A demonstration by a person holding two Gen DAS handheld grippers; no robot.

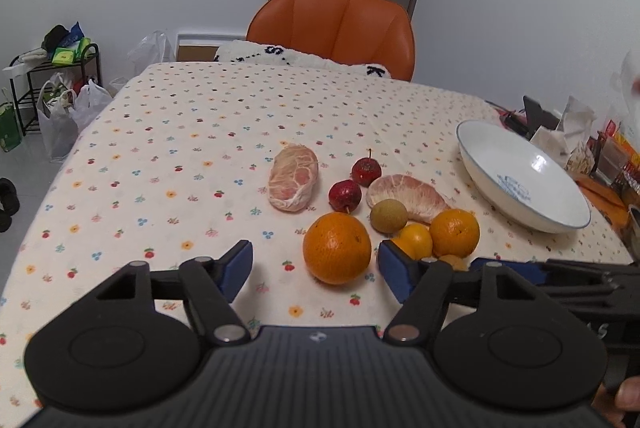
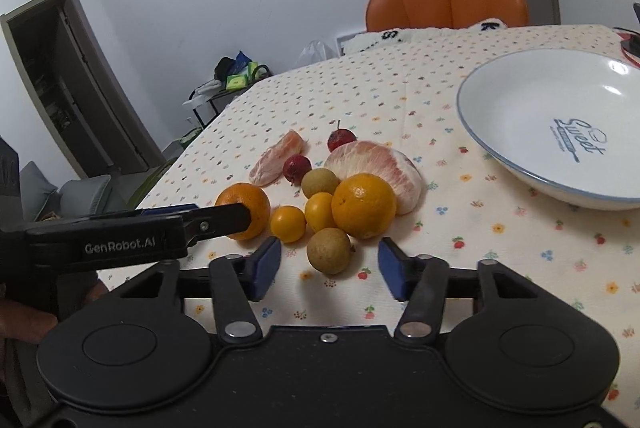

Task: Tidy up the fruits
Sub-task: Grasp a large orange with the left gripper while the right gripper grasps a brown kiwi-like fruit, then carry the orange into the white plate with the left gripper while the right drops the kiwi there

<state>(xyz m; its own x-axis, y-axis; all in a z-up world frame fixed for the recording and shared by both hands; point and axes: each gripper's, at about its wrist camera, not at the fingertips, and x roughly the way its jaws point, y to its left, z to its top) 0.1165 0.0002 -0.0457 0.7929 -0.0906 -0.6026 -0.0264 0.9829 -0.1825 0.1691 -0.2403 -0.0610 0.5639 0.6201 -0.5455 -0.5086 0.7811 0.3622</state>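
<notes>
Looking at a big dimpled orange (image 1: 337, 248), I've got it sitting between my spread left tongs (image 1: 316, 270); right tongs (image 2: 329, 264) gape too, brown longan (image 2: 329, 250) at 12 o'clock.

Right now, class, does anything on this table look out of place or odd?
Yes. The white bowl holds nothing, while all the fruit lies loose on the tablecloth beside it. Two peeled pomelo pieces sit bare on the cloth among the whole oranges. Nothing looks spilled or broken.
</notes>
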